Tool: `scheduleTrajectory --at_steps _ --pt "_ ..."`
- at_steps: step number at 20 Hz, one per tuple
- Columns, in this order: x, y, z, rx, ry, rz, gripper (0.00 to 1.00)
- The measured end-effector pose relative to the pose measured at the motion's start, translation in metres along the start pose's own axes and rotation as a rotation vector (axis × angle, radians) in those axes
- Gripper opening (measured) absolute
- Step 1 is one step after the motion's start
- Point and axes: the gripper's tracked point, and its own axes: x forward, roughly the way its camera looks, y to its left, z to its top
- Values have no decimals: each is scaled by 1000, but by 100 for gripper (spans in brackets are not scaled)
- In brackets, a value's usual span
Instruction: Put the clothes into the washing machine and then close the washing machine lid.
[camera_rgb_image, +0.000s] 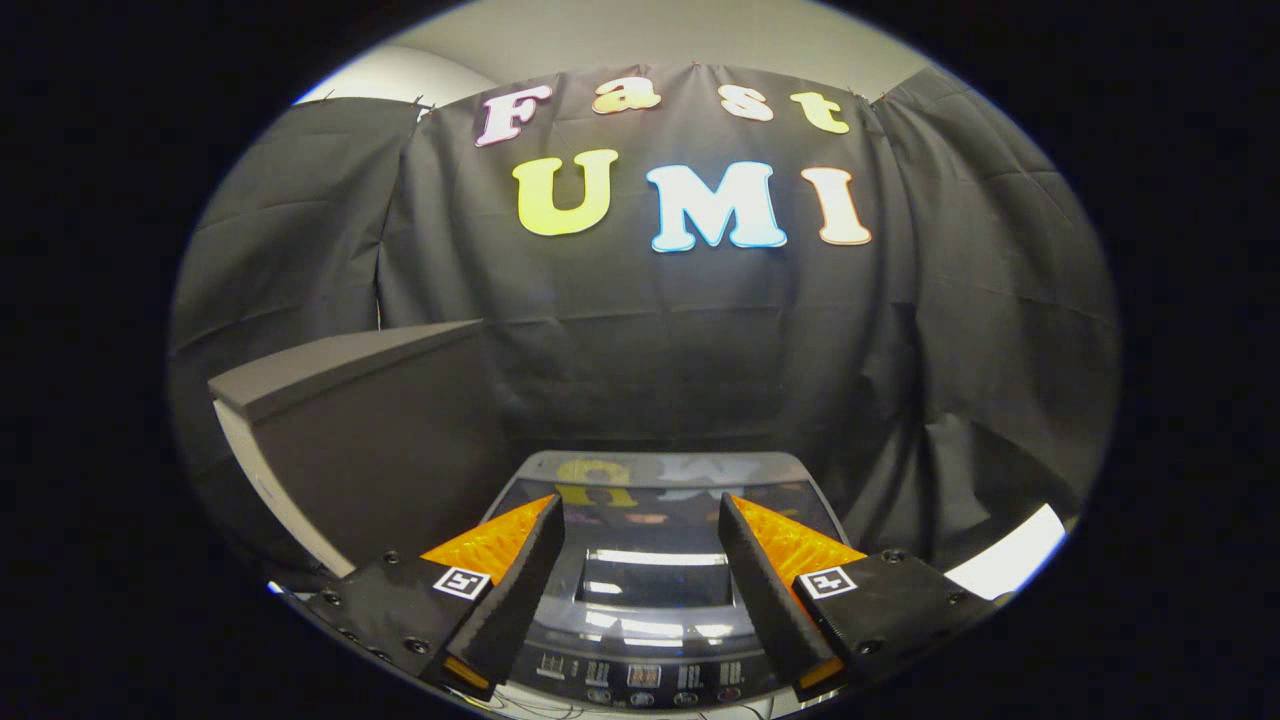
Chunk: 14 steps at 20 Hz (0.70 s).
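One gripper (640, 520) shows in the gripper view, its two fingers (520, 570) reaching forward and slightly downward over the near edge of one washing machine (655, 610), held level so that both fingers sit at about the same height. The fingers stand apart with a clear gap between them and nothing held in that gap; neither finger touches the machine as far as the view shows. Each finger carries one small square marker near its base, so two markers (460, 582) in all. The washing machine sits directly below and just ahead of the fingers, seen from above, and its one lid (655, 510) lies flat and closed across the top, glossy enough to mirror the wall behind it. One pale window-like panel (655, 578) shows on the lid between the two fingers. Nearest of all, below the fingers, runs one control strip (640, 680) with a row of small buttons and marks too small to make out. To the left of the machine, just beside it and rising higher than its top, stands one dark box-like block (380, 440) with a slanted top face. Beyond the machine, the far side is closed off by black cloth (650, 340) hanging in folds. On the right, near the machine's level, one bright white patch (1010, 565) shows past the cloth.
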Motion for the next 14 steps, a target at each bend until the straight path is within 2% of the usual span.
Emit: scheduleTrajectory --at_steps 3,7,14 --pt "-45 7 -25 -40 13 13 97" --pt "-119 23 -33 -79 -35 70 97" --pt "-275 46 11 -92 -240 164 97"
